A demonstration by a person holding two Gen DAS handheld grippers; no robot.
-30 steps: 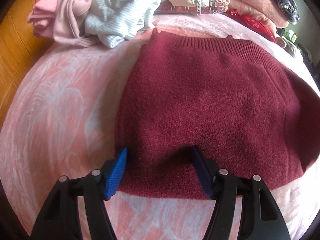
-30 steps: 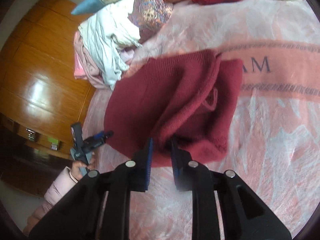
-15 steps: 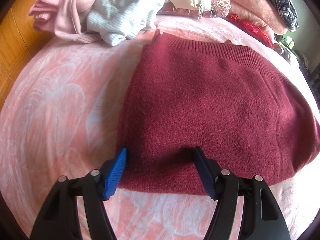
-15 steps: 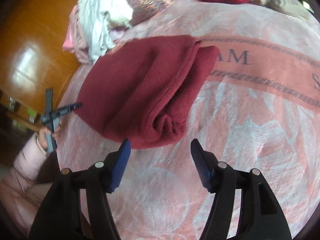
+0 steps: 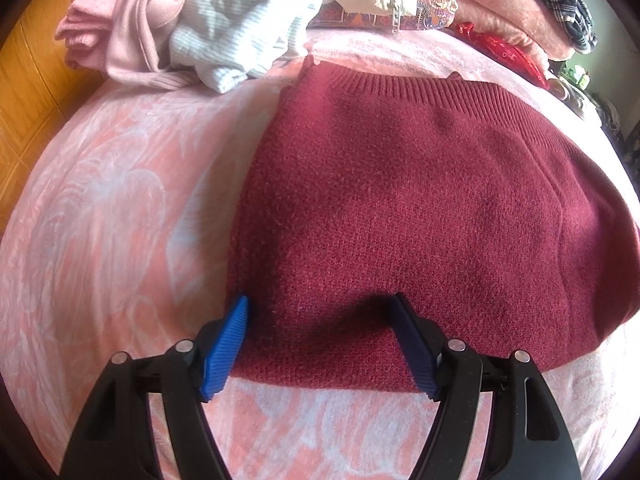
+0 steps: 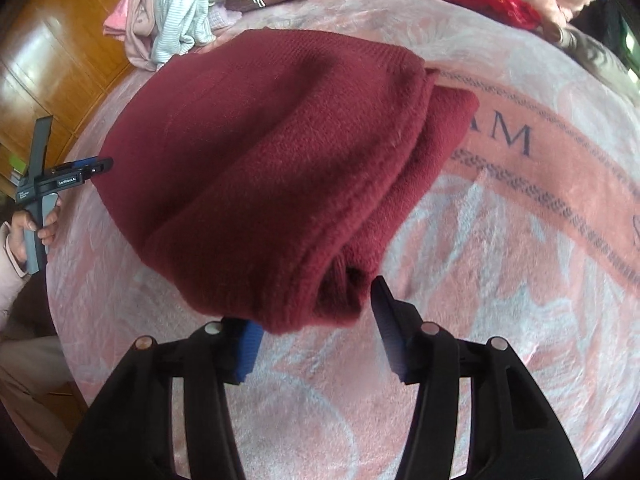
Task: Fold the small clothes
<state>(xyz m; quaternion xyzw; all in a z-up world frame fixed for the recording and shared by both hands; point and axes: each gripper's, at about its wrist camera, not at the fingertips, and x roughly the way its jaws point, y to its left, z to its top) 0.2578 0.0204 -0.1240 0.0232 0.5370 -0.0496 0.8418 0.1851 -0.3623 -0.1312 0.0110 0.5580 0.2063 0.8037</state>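
The pink blanket is covering the bed, the folded maroon sweater lying on it. The left gripper is opening wide, straddling the near hem. The right gripper is closing around the folded corner, pads not yet pressing.

Sweater on blanket, before clothes heap
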